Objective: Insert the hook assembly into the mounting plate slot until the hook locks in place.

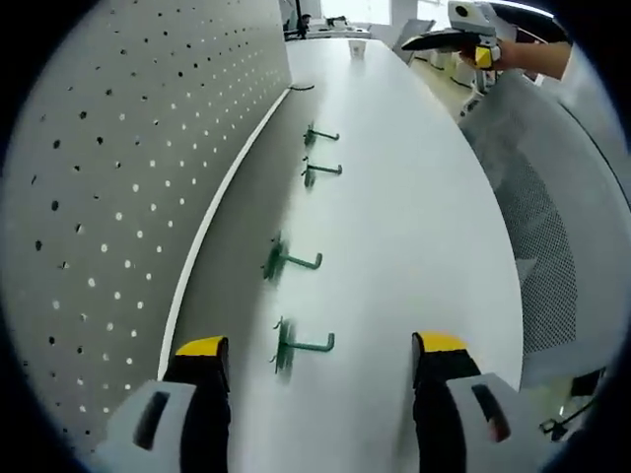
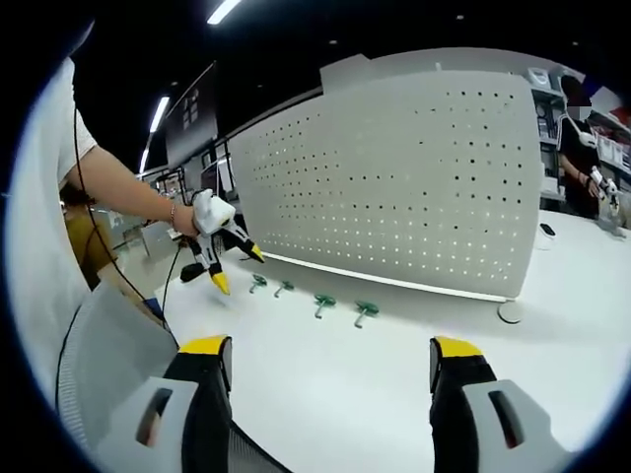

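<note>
1. The pegboard [image 1: 108,227] stands at 9 o'clock in the left gripper view. It looks stiff, and its holes are small.
2. Four green hooks lie in a row on the white table [image 1: 414,227]. The nearest hook [image 1: 296,347] sits at 6 o'clock. It looks small, light, hard and slippery, so I think you should pinch its straight arm.
3. Your left gripper [image 1: 320,350] hovers low, wide open, empty.
4. Your right gripper [image 2: 330,357] is held back, wide open, empty.
</note>
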